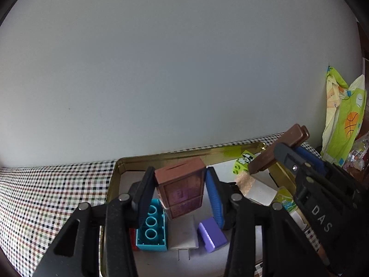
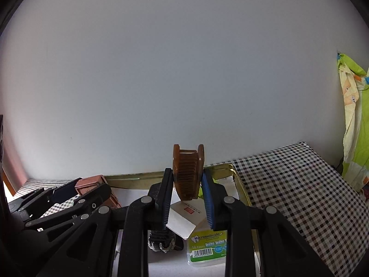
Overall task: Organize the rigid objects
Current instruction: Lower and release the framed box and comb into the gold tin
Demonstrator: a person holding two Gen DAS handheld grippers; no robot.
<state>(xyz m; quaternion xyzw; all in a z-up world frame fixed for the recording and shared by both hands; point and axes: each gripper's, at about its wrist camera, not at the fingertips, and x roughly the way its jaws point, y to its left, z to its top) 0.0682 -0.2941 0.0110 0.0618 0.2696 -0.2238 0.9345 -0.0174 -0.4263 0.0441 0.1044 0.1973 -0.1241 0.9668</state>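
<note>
You work over a surface spread with a checkered cloth; on that cloth rests a shallow gold tray, its far rim just beside the wall.

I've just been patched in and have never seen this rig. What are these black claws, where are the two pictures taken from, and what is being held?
They are two hand-held grippers, each with a camera looking along its fingers. In the left camera's picture, the left gripper is shut on a brown box above a gold tray. The tray holds a teal brick, a purple block and white cards. In the right camera's picture, the right gripper clamps a brown comb over the same tray, near a green floss box. A checked cloth covers the table.
</note>
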